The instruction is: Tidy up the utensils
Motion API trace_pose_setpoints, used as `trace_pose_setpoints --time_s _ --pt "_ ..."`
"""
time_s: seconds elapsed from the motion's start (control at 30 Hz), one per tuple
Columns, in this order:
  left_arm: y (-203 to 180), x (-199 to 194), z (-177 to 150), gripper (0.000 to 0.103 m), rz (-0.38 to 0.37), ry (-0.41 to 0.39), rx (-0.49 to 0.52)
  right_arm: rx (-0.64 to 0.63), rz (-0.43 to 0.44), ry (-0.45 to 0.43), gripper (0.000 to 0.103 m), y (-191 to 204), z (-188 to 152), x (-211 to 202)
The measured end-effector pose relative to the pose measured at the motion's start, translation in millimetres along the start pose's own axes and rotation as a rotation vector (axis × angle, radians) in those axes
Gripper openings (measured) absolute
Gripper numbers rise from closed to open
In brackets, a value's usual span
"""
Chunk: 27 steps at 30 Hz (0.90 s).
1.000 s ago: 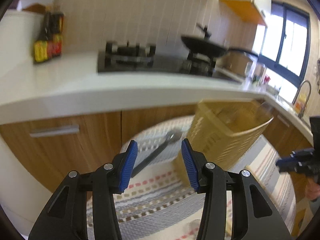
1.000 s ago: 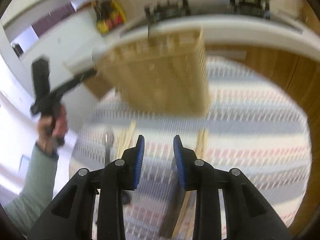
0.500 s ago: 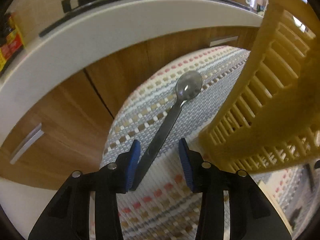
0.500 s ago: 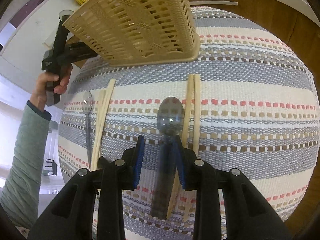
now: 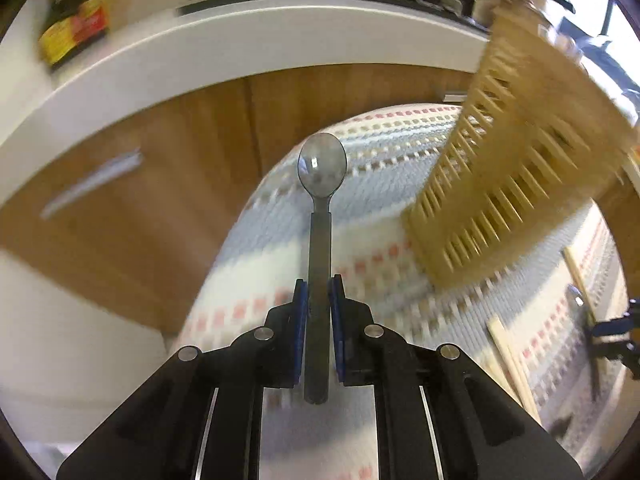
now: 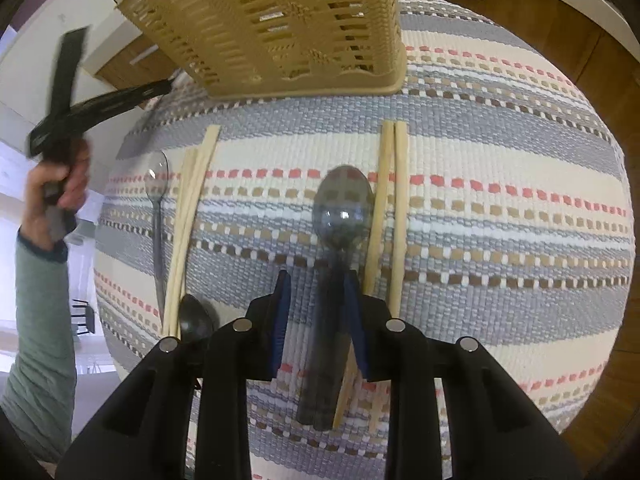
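Blue-padded left gripper (image 5: 318, 300) is closing on a translucent grey plastic spoon (image 5: 321, 216), pads touching its handle. Right gripper (image 6: 318, 300) straddles another grey spoon (image 6: 340, 216), jaws partly open.

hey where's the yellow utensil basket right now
In the right wrist view the yellow basket stands at the far edge of the striped mat, top centre, beyond both chopstick pairs; the left wrist view shows it on the right.

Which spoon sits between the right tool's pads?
Start at the tan slotted plastic basket on the striped woven mat. Below it lies a pair of pale wooden chopsticks; the translucent grey plastic spoon lies just left, larger than the slim clear spoon far left.
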<state>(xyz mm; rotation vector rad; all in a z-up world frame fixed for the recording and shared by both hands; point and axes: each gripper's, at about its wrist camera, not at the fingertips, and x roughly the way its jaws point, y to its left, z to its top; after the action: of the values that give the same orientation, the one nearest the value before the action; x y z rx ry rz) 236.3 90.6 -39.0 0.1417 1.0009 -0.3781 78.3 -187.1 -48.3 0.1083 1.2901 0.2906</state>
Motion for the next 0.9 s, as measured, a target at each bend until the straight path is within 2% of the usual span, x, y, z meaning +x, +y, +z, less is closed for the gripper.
trace_pose_setpoints --time_s 0.07,0.1,0.13,0.17,0.2,0.3,0.43,0.57,0.67,0.77,0.8,0.87,0.9 --pt "-3.4 -20.1 -19.4 0.01 0.003 -0.011 -0.027 -0.005 -0.018 0.004 0.025 1.0 -3.1 0.9" --pt "-2.8 -29.5 -29.2 0.01 0.002 -0.011 -0.05 0.002 -0.018 0.005 0.019 0.2 -4.3 2.1" --pt "-1.3 -38.0 -39.4 0.01 -0.007 -0.011 -0.065 0.006 -0.018 0.0 0.009 0.5 -5.5 3.5" --pt "-3.2 -51.0 -54.4 0.01 -0.009 -0.024 -0.074 0.014 -0.005 -0.007 0.008 -0.7 -7.1 2.3" --pt "-3.1 -60.0 -66.7 0.01 -0.006 -0.031 -0.079 0.017 0.009 -0.009 0.001 -1.4 -8.7 1.8" --pt "-9.0 -77.4 -95.3 0.01 -0.041 -0.042 -0.108 0.004 0.012 -0.023 0.001 -1.8 -15.4 -0.3" --pt "-27.3 -89.8 -126.2 0.01 -0.041 -0.029 -0.148 -0.004 0.022 -0.039 0.0 1.1 -25.8 -1.1" --pt "-43.1 -80.2 -146.8 0.01 -0.038 -0.006 -0.236 -0.019 0.042 -0.039 0.0 8.5 -39.3 -4.7" --pt "-55.0 -77.3 -158.4 0.01 -0.014 0.018 -0.236 -0.043 0.03 -0.057 0.001 13.9 -42.0 -5.2" --pt "-67.8 -72.5 -162.0 0.012 -0.03 0.055 -0.204 -0.036 0.048 -0.06 0.001 15.6 -42.6 -8.9" --pt "-70.2 -71.2 -163.4 0.014 -0.025 0.054 -0.193 -0.031 0.051 -0.062 0.001 14.0 -41.0 -11.4" --pt "-73.5 -71.9 -157.9 0.039 -0.007 0.045 -0.159 -0.017 0.057 -0.077 0.001 9.8 -40.3 -19.6" --pt "-73.5 -72.2 -153.8 0.041 -0.008 0.038 -0.15 -0.004 0.059 -0.082 0.001 7.0 -39.5 -22.8"
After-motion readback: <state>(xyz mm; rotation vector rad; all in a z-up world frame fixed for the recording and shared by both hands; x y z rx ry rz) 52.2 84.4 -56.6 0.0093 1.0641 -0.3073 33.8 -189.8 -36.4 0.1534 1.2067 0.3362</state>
